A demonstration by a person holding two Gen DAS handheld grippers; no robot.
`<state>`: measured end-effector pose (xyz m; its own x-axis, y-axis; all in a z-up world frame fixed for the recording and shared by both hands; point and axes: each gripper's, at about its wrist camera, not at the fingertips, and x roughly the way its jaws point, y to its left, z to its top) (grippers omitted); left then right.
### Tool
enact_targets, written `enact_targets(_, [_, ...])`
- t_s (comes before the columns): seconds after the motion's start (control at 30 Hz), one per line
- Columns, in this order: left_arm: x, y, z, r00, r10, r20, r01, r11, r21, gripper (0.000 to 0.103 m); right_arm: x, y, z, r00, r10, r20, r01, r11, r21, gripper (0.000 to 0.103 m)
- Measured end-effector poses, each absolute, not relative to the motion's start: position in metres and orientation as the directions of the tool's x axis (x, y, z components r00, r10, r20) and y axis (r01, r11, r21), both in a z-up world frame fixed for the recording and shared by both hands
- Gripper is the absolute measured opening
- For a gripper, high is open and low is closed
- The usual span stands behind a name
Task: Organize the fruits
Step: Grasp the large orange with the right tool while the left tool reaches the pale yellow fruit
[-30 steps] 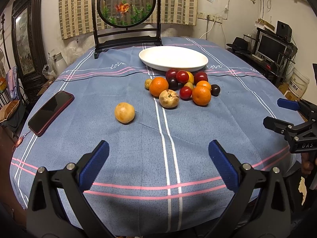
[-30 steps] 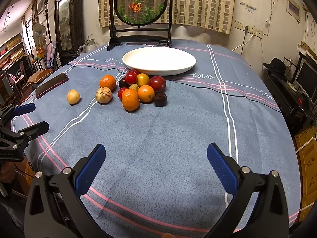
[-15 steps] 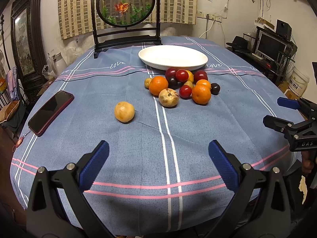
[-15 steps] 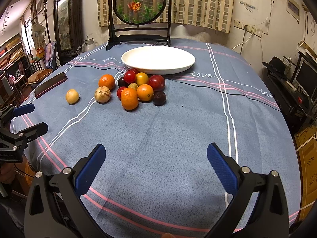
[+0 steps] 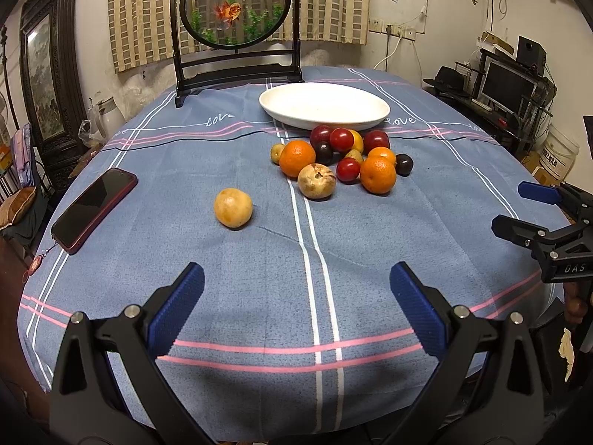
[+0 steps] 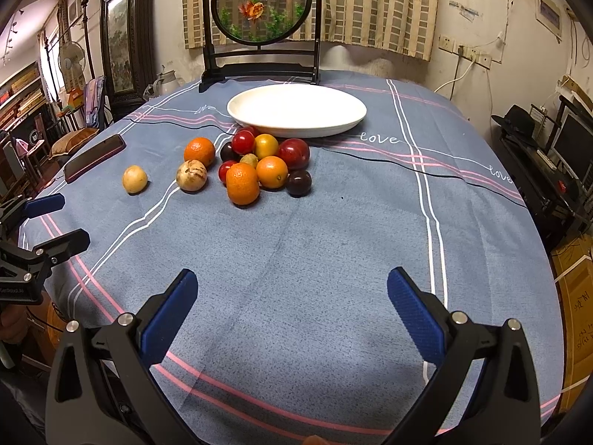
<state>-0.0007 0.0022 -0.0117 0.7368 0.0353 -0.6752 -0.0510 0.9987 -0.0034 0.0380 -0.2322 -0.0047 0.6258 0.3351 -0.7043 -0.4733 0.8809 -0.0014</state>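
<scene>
A pile of fruit (image 5: 341, 163) (image 6: 255, 167) lies on the blue tablecloth in front of an empty white plate (image 5: 324, 105) (image 6: 296, 109): oranges, red and dark plums, small yellow fruits and a tan passion fruit (image 5: 317, 181). One yellow fruit (image 5: 232, 207) (image 6: 135, 179) lies apart to the left. My left gripper (image 5: 296, 304) is open and empty over the near cloth; it also shows in the right wrist view (image 6: 55, 218). My right gripper (image 6: 292, 304) is open and empty near the table's front; it shows in the left wrist view (image 5: 519, 209).
A dark red phone (image 5: 94, 209) (image 6: 94, 157) lies near the table's left edge. A round goldfish screen on a black stand (image 5: 237, 37) (image 6: 259, 26) stands behind the plate. A desk with a monitor (image 5: 506, 85) is on the right.
Both grippers have edged slightly forward toward the fruit; both stay open. The fruit and plate have not moved.
</scene>
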Motion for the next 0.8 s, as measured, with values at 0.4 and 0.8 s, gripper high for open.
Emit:
enact_targets(0.4, [0.003, 0.004, -0.014, 0.728, 0.02, -0.686, -0.035, 0.999, -0.009, 0.101, 0.043, -0.228, -0.008, 0.615, 0.334, -0.714, -0.475, 0.88, 0.003, 0.102])
enact_targets(0.8, [0.014, 0.034, -0.023, 0.732, 0.022, -0.681, -0.066, 0.997, -0.038, 0.101, 0.051, -0.231, -0.001, 0.687, 0.389, -0.614, -0.458, 0.888, 0.05, 0.102])
